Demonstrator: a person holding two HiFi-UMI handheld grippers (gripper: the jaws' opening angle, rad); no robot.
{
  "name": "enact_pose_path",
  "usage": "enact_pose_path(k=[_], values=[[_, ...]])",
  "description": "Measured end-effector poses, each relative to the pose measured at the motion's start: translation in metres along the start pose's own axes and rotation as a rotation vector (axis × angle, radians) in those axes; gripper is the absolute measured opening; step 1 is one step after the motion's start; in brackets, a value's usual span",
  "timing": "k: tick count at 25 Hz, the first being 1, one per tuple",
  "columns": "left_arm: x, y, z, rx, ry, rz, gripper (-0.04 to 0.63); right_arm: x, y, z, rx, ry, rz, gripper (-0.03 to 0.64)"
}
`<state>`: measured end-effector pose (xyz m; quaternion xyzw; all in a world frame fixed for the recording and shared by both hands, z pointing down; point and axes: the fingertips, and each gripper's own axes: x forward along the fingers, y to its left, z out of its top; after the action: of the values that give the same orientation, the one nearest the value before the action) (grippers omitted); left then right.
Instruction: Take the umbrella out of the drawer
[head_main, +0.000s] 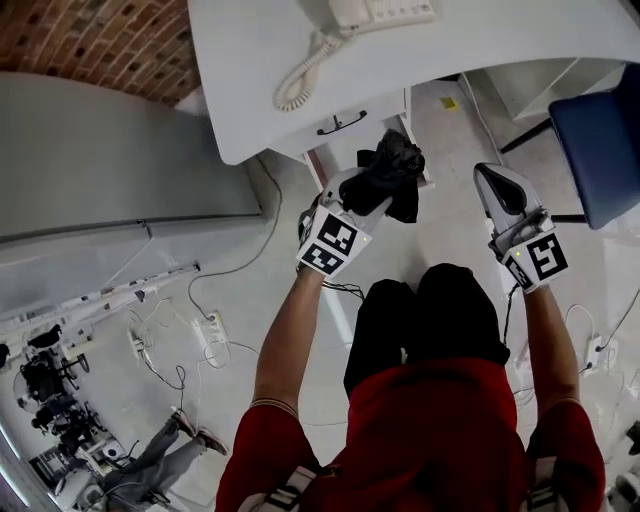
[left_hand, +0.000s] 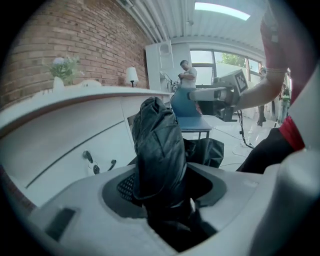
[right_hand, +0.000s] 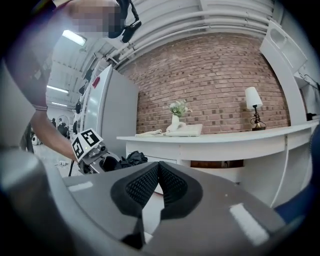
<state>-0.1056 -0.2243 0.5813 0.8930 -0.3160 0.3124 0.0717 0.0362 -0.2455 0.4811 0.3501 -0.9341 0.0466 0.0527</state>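
The umbrella (head_main: 392, 175) is a single black folding one, collapsed into a short bundle with its wrinkled, slightly shiny cloth bunched loosely and a flap of fabric hanging off one side. It is out in the open in front of the white desk (head_main: 250, 80), level with the drawer (head_main: 380, 115) and just before it, clenched between the jaws of the left gripper (head_main: 372, 195), whose pads press on its lower part while the rest stands up beyond them. There are two grippers; the right gripper (head_main: 492, 180) hangs beside the first, farther along the desk's front towards the one blue chair (head_main: 600, 140), with its jaws brought together tip to tip and nothing between them. The desk shows one drawer front with one dark curved handle (head_main: 342, 123); what lies inside the drawer cannot be seen. On the desk's top stand one white telephone (head_main: 380, 10) with a coiled cord, one white vase (right_hand: 175, 120) of flowers and one small lamp (right_hand: 254, 106), with a brick wall behind the desk.
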Motion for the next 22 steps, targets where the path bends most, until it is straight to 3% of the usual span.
enact_pose_path(k=[6,13,22], values=[[-0.065,-0.012,0.046,-0.005,-0.060,0.037,0.227,-0.005,0.022,0.077,0.013,0.033,0.025,0.012],[-0.144,-0.027,0.115,-0.066,-0.134,0.102,0.227,-0.020,0.061,0.153,0.026,0.027,0.083,0.012],[-0.229,-0.040,0.205,-0.118,-0.289,0.233,0.227,-0.046,0.091,0.228,0.020,-0.068,0.112,0.012]])
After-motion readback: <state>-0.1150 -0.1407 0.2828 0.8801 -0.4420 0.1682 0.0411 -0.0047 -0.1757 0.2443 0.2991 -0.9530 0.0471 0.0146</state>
